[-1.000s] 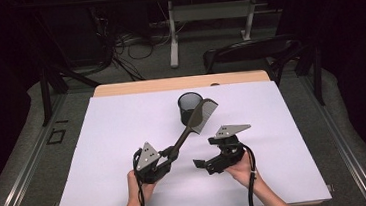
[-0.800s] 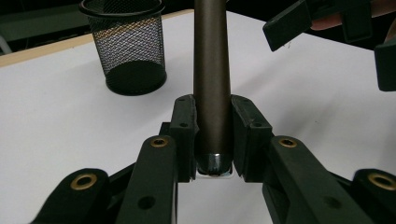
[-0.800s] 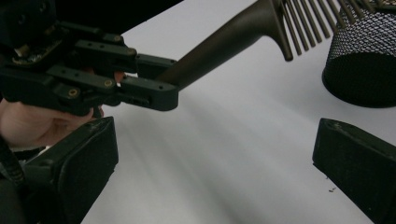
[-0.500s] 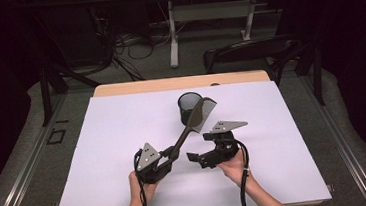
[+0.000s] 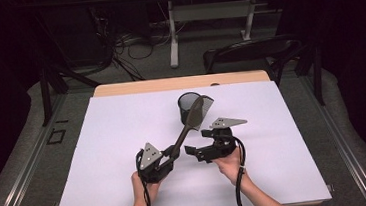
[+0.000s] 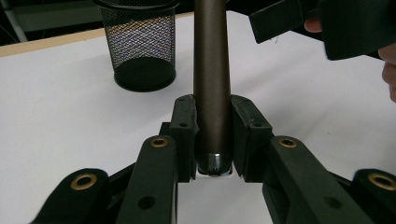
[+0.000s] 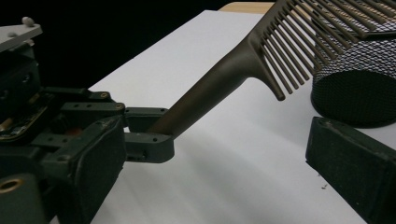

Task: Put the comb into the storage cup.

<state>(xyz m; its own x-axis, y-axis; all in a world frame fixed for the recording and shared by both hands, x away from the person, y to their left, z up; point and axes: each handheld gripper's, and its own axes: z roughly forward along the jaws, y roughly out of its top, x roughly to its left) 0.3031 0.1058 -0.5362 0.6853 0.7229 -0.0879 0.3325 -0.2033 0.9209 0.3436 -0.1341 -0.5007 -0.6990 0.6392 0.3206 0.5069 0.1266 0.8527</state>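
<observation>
A dark brown comb (image 5: 182, 133) slants up from my left gripper (image 5: 168, 153), which is shut on the end of its handle (image 6: 212, 84). The comb's toothed head (image 7: 299, 42) hangs over the rim of a black mesh cup (image 5: 186, 105) standing upright on the white table (image 5: 100, 155). My right gripper (image 5: 194, 153) sits just right of the handle and points left at it. Its jaws are wide apart and have just been closing a little. The pads (image 7: 348, 158) touch nothing, and the handle (image 7: 210, 88) lies ahead of them.
The white sheet covers the table, with a strip of bare wood (image 5: 179, 83) at the far edge. A dark chair (image 5: 252, 52) stands behind the table. Cables (image 5: 130, 42) lie on the floor beyond it. Each gripper trails a black cable toward the near edge.
My right gripper has shifted slightly left, closer to the comb's handle. The left gripper and the comb have kept still.
</observation>
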